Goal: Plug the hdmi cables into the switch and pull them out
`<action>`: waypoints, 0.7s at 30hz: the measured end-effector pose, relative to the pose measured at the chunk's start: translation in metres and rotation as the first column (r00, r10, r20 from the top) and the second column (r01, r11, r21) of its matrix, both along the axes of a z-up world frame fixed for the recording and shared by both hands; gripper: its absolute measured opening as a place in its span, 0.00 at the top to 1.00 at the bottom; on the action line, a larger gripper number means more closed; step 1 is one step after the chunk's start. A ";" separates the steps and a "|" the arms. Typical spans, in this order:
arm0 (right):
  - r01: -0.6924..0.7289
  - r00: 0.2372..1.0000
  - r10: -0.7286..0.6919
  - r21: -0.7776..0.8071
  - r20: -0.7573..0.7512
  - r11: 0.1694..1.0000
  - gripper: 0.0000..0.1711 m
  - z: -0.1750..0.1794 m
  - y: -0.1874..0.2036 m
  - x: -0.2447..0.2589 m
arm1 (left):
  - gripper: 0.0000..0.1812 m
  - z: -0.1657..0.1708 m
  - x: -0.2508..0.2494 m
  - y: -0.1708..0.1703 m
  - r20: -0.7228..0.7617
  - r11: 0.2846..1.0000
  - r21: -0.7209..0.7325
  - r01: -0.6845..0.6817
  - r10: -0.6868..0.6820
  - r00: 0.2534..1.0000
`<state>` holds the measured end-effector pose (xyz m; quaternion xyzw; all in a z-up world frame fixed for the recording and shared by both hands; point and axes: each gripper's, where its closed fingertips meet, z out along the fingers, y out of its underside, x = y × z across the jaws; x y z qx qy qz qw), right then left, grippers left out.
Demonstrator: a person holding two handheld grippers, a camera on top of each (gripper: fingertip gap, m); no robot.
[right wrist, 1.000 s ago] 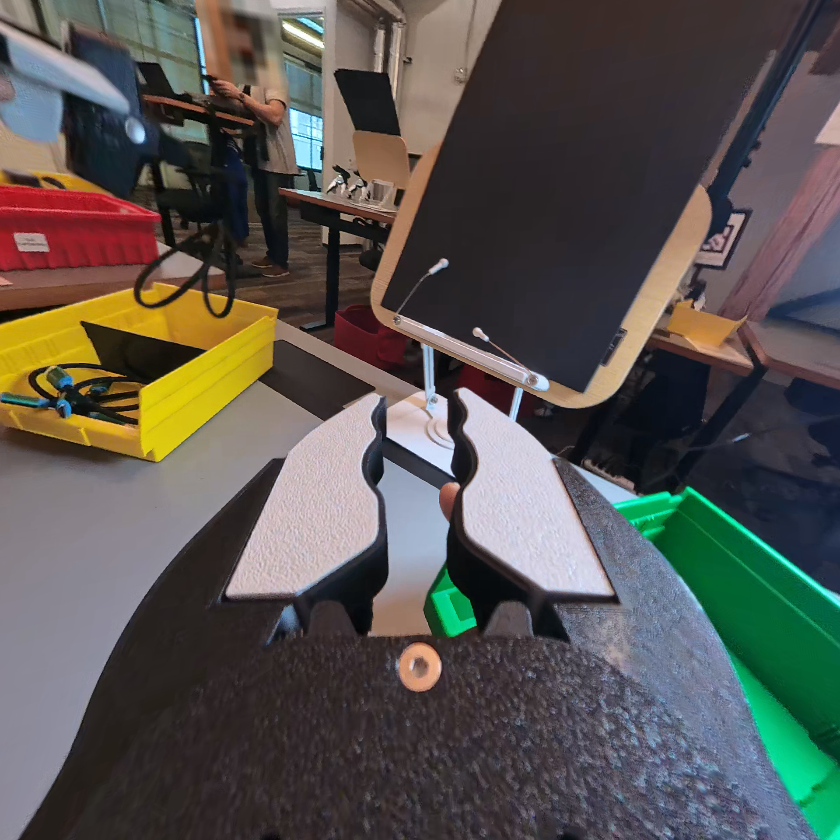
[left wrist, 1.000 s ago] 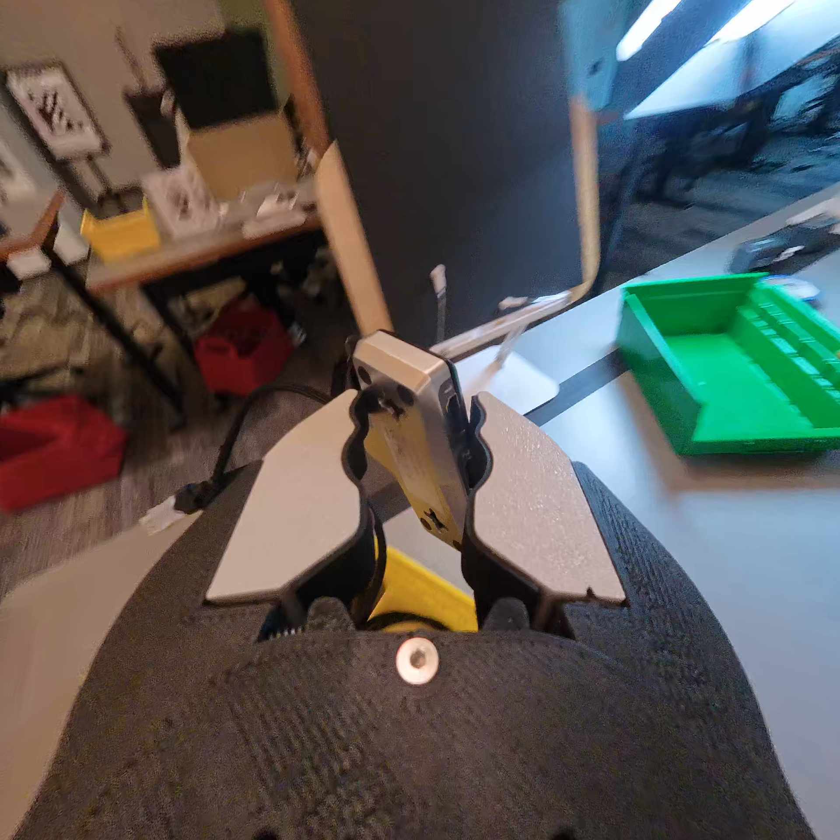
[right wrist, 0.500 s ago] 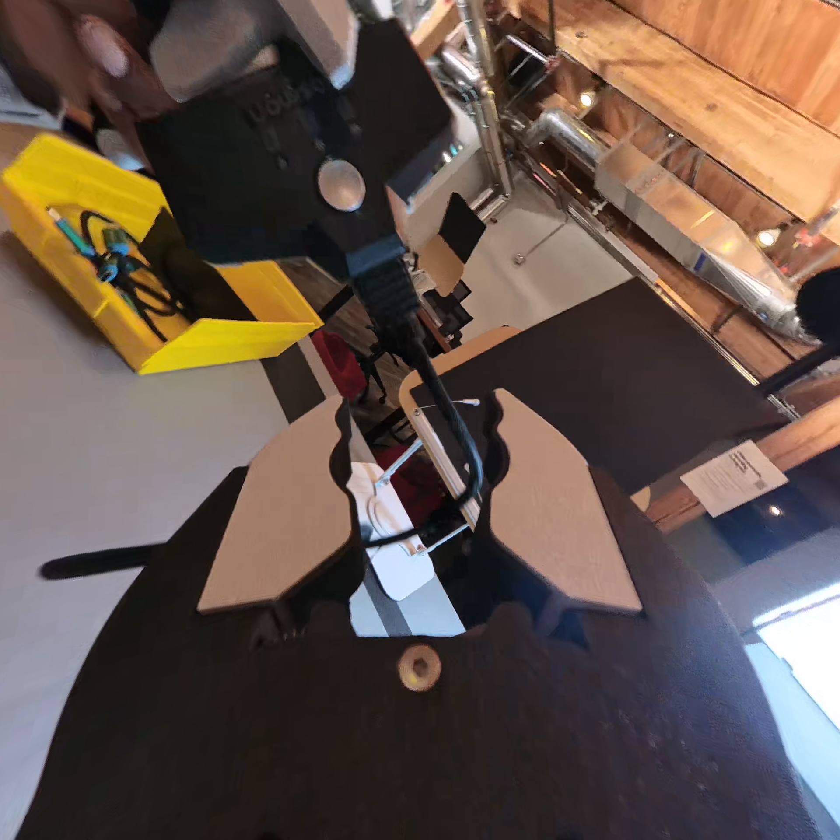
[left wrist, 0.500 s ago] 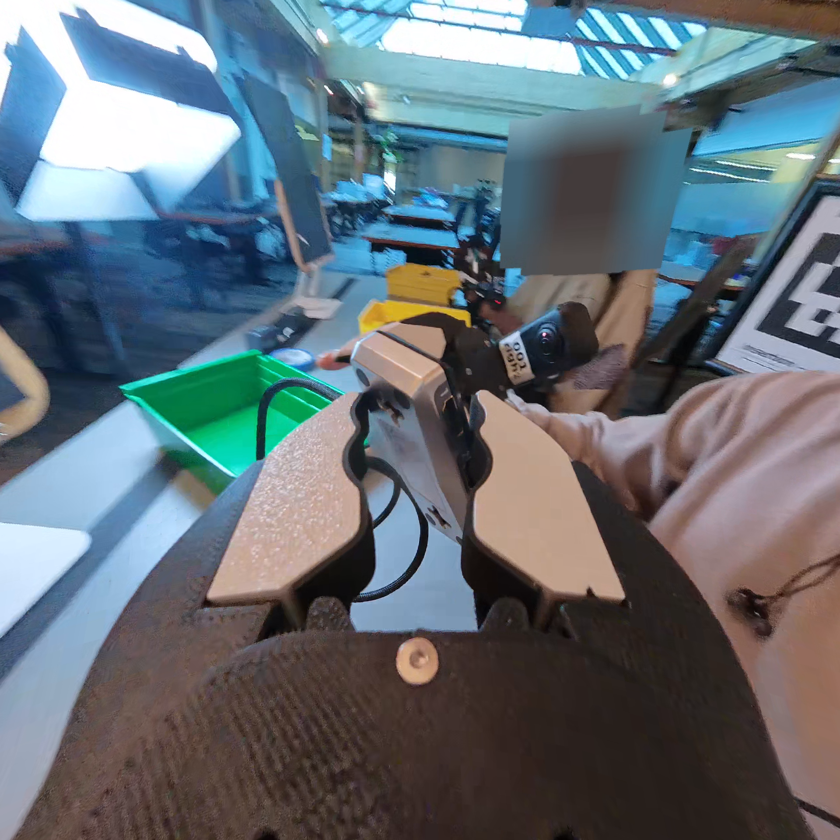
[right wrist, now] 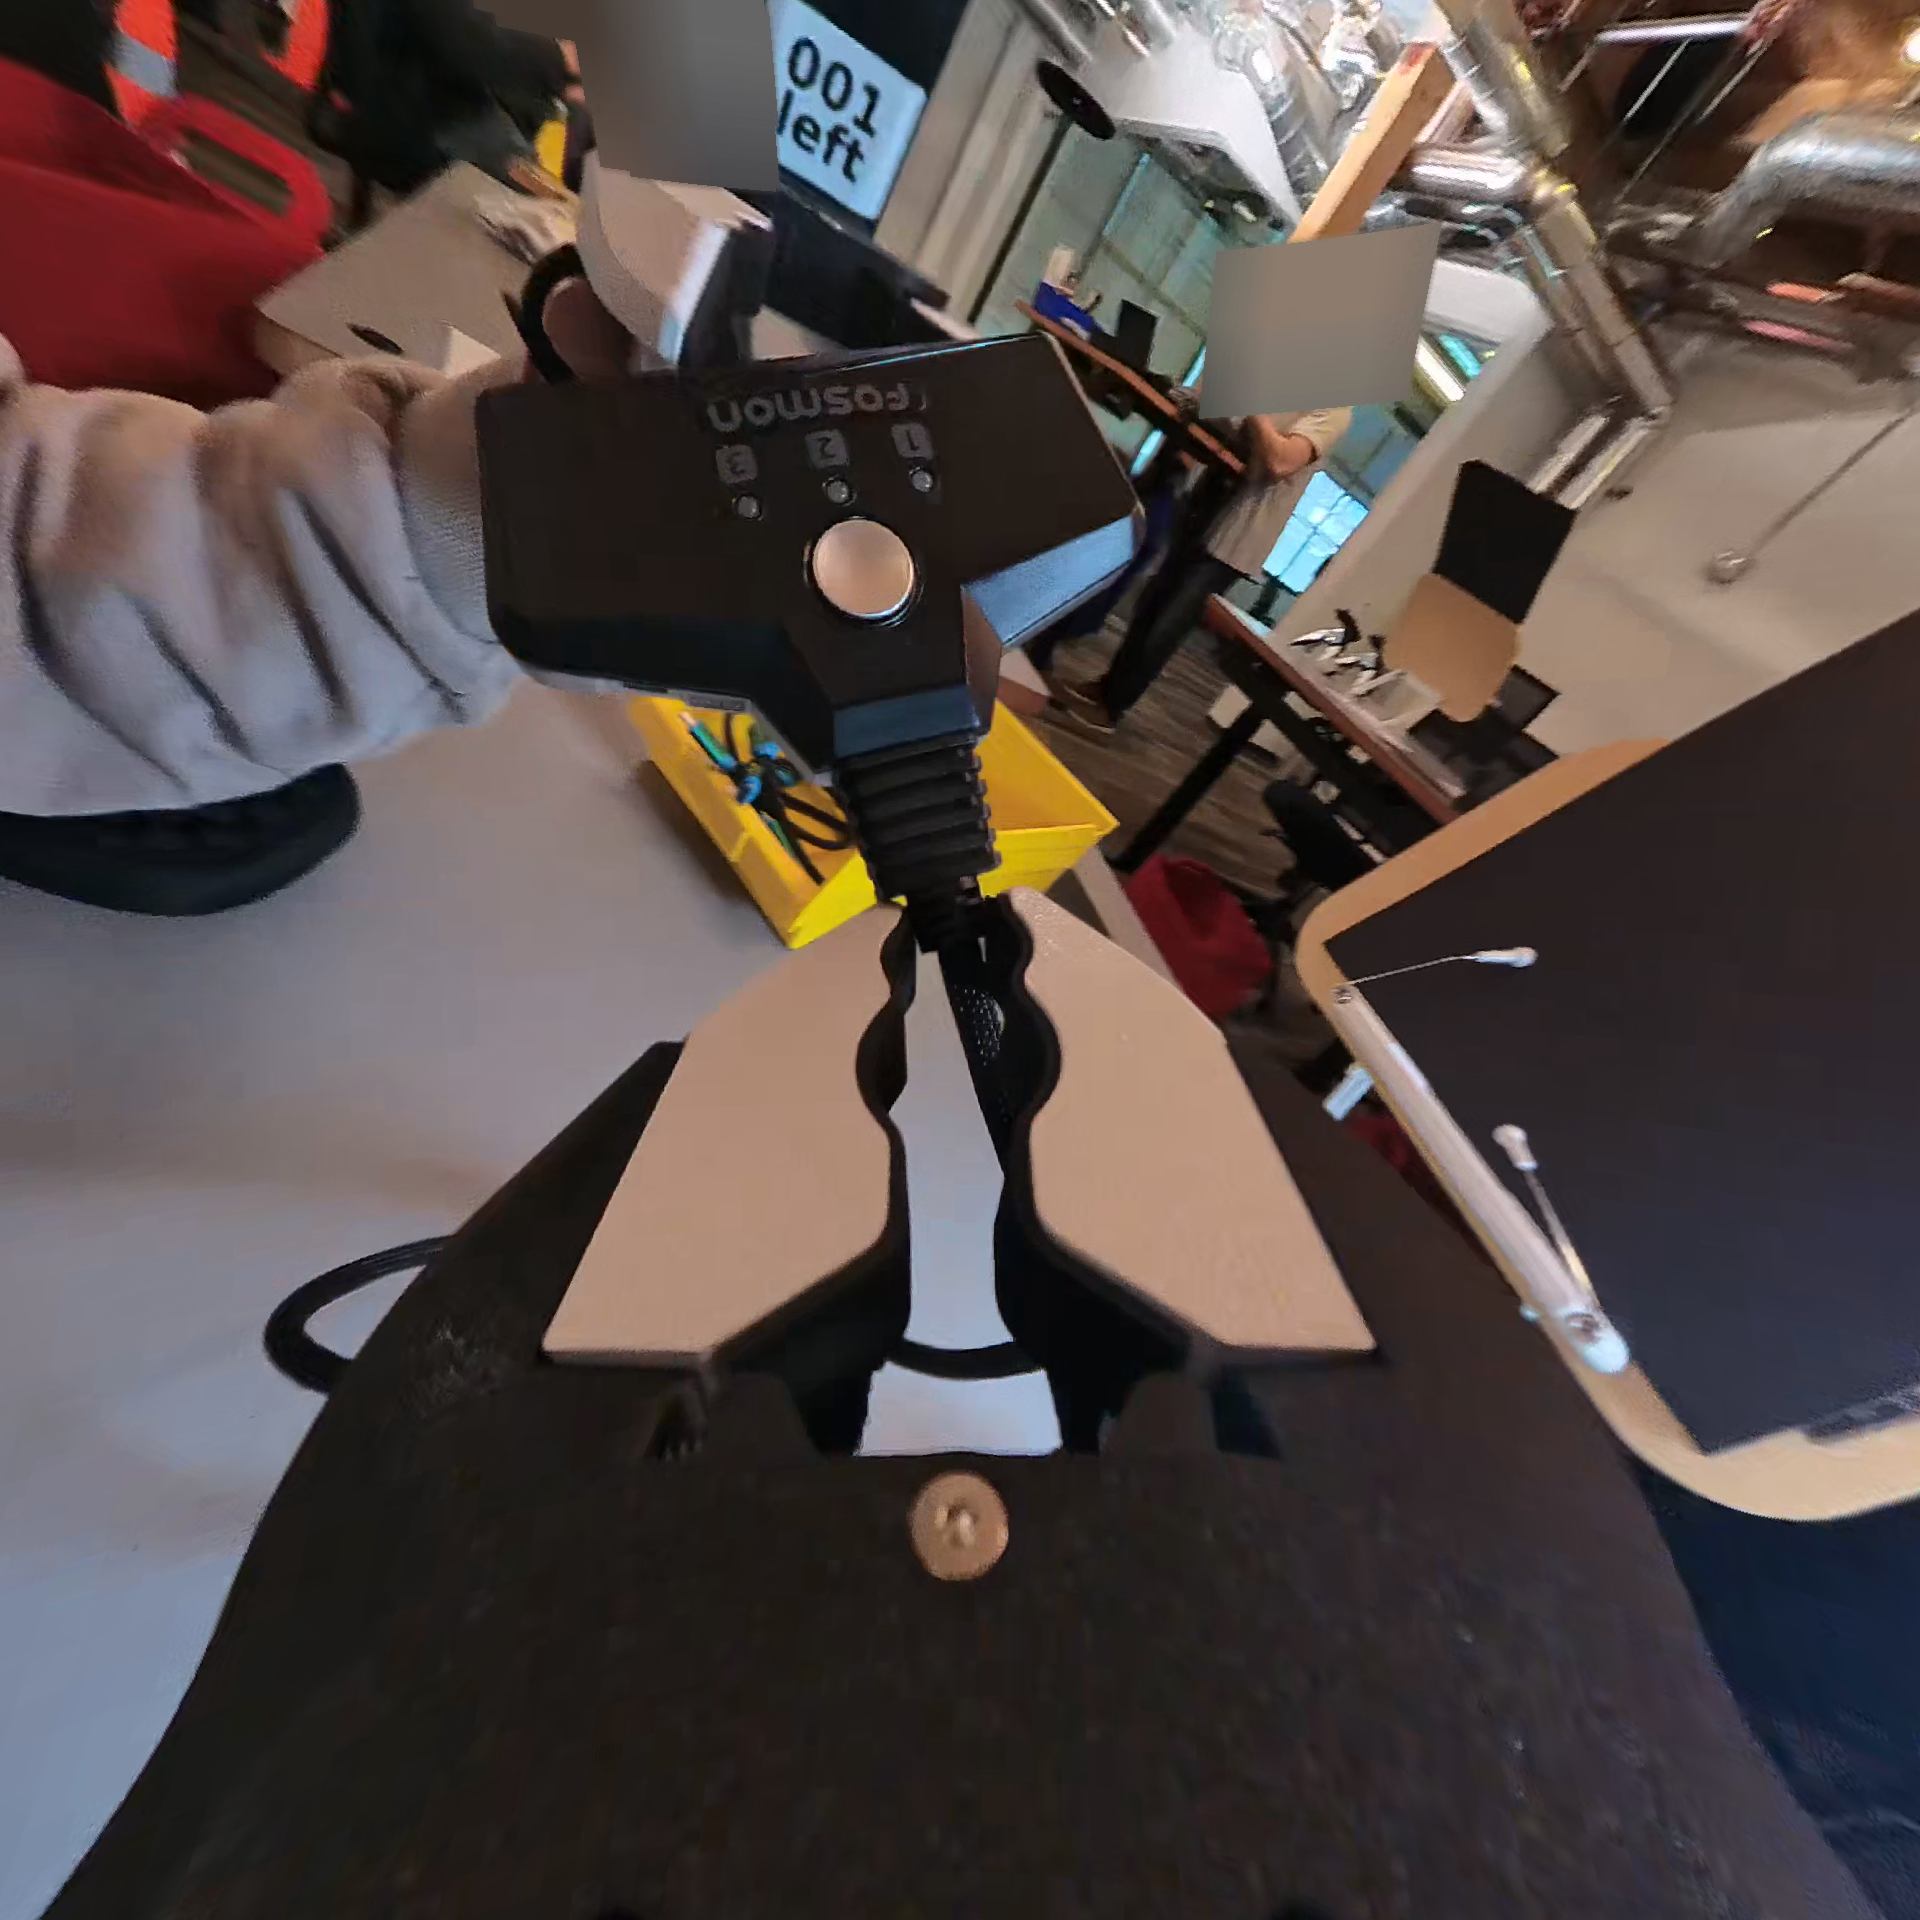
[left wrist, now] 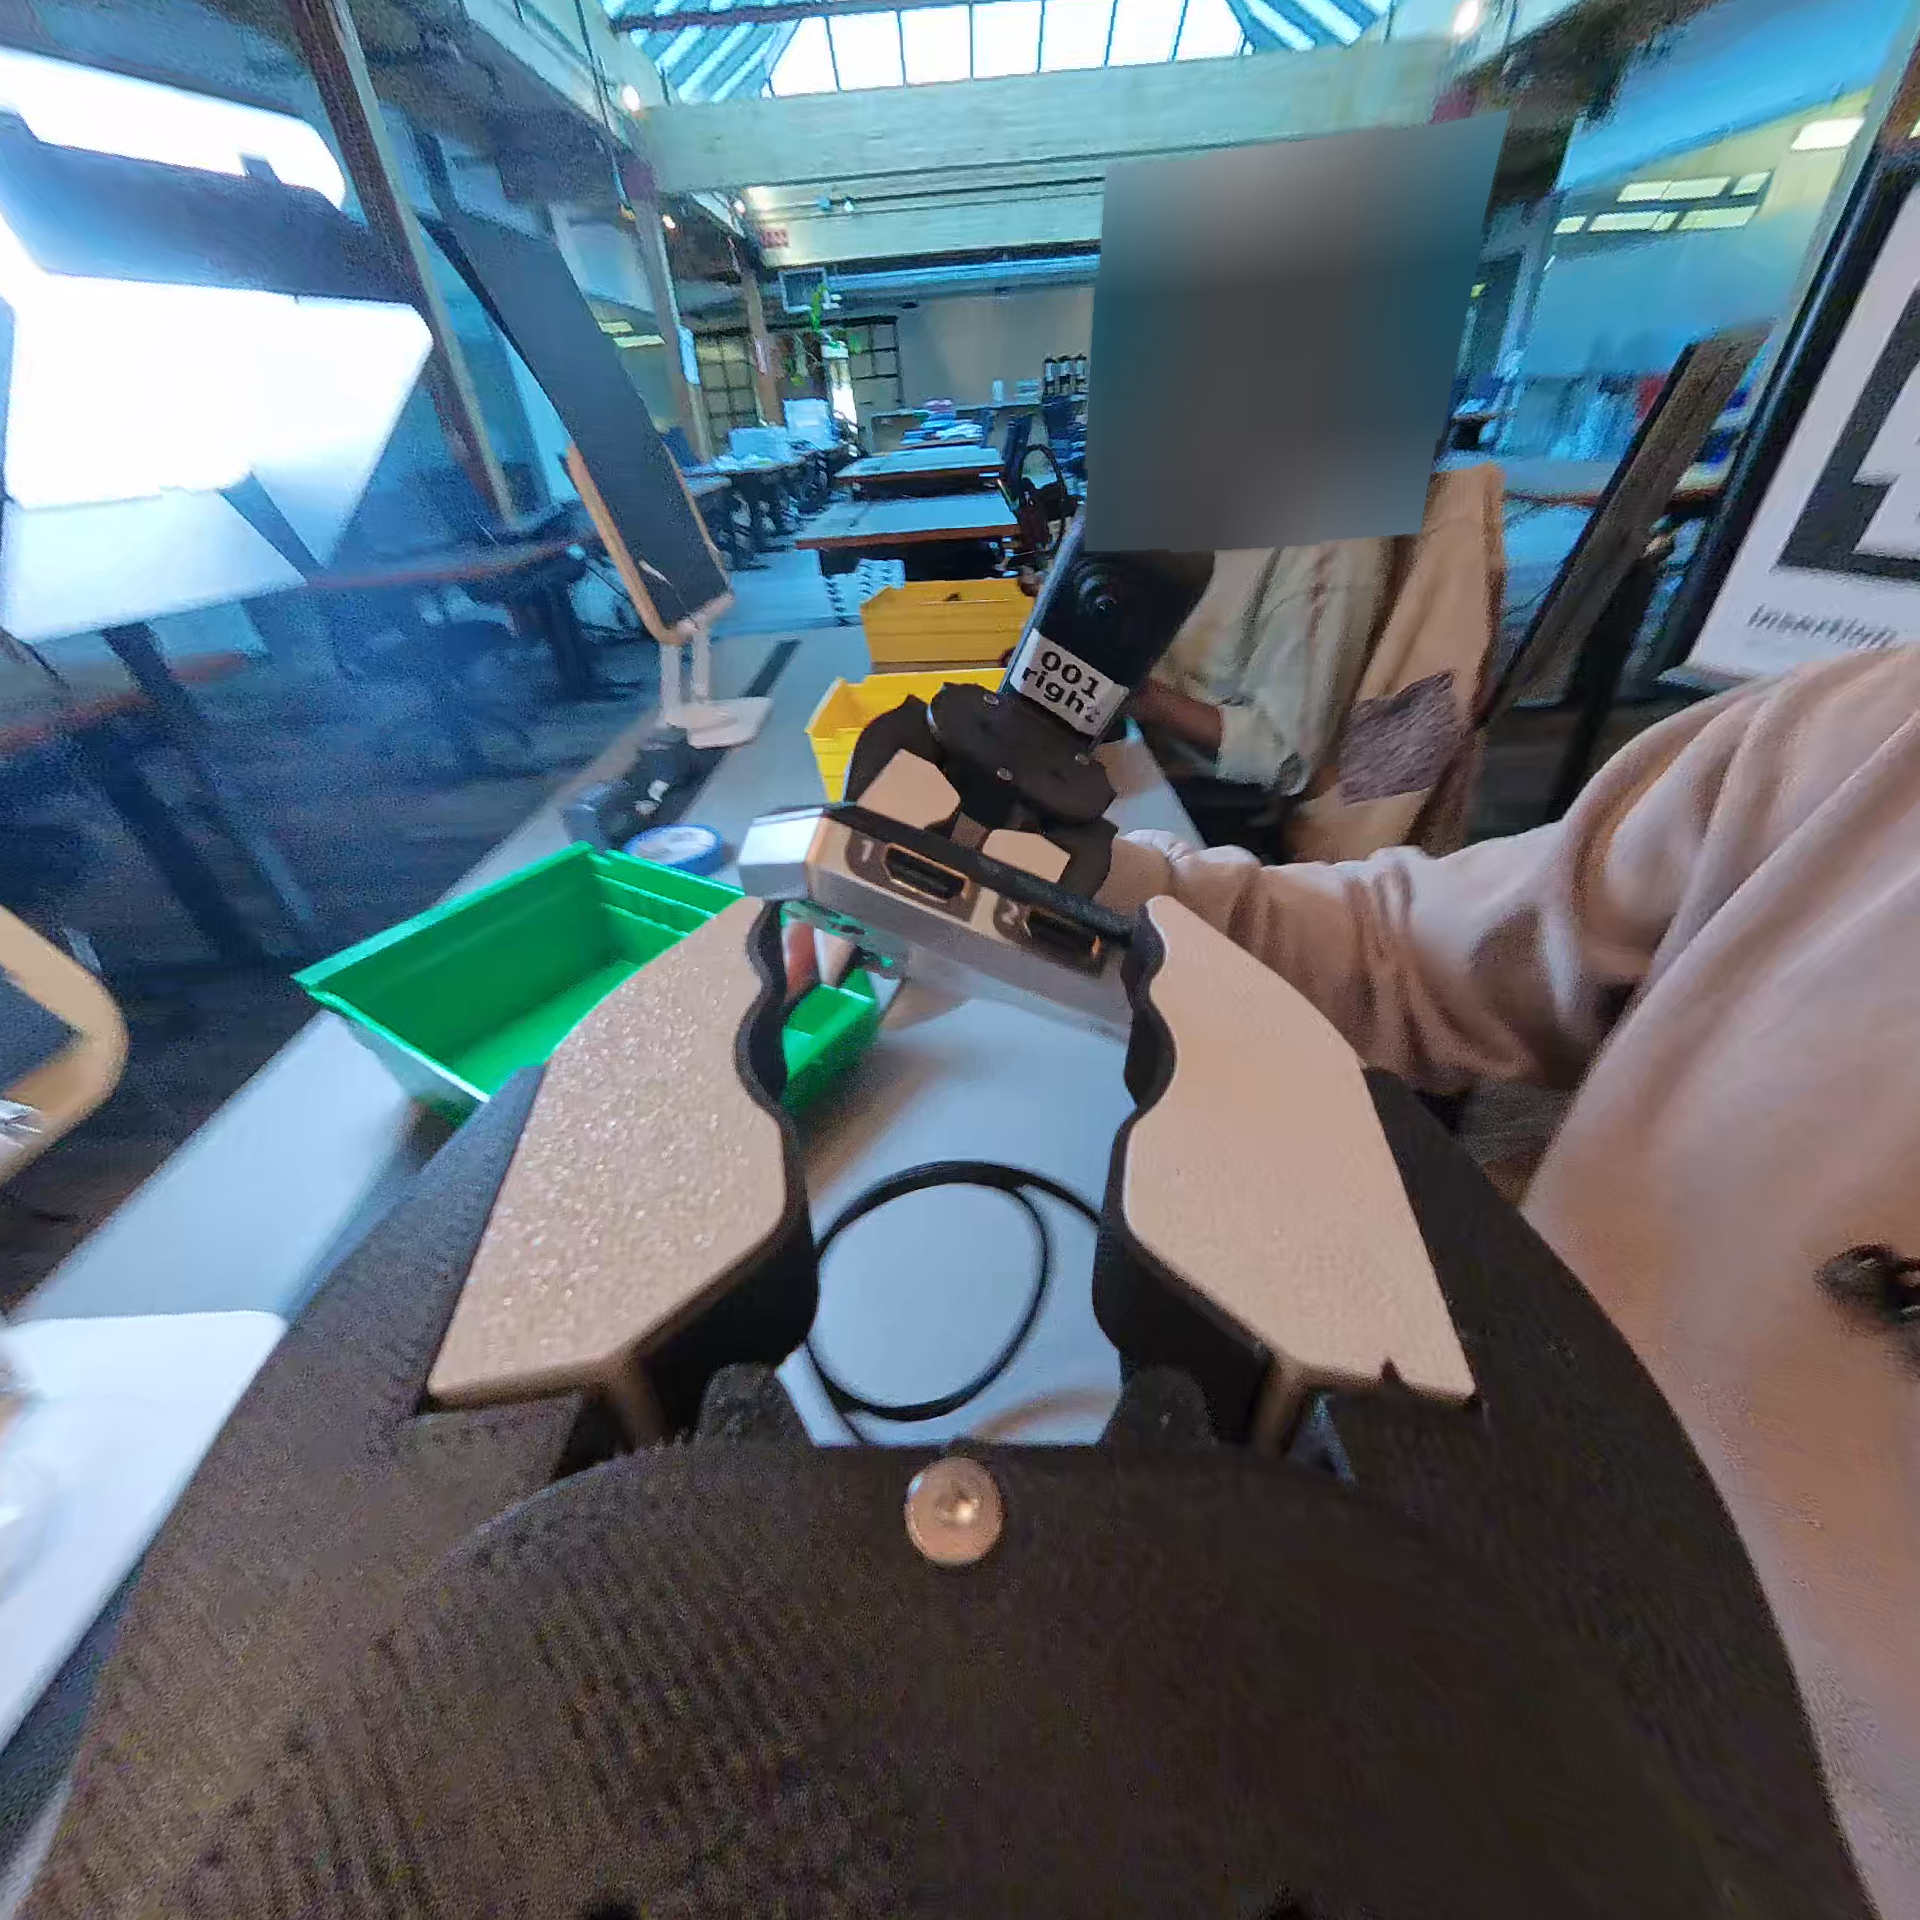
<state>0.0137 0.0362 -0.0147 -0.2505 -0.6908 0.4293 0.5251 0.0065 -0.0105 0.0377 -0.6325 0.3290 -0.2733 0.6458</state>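
Observation:
The HDMI switch is a small black and silver box held in the air over the grey table. Its silver side with two empty ports faces my left gripper, which is open, its fingertips on either side of the switch's near edge. My right gripper is shut on the switch's braided black cable just below the ribbed strain relief. The switch's black top, with a round button, shows there. The right gripper appears behind the switch in the left wrist view. The cable loops on the table.
A green bin stands left of the switch. A yellow bin holds several blue-tipped cables. A black board on a stand stands at the right. A person's sleeve reaches in, and a person in beige sits behind. One gripper's finger ends stand about 8 cm off the other's.
My left gripper, shut on the switch before, has opened. My right gripper, open before, has closed on the switch's cable. Both views swung round.

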 end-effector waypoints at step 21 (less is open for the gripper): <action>-0.242 0.937 0.316 -0.372 0.149 0.896 0.87 -0.016 -0.008 0.019 | 0.88 -0.035 0.026 -0.002 -0.442 0.933 0.356 0.049 0.122 0.889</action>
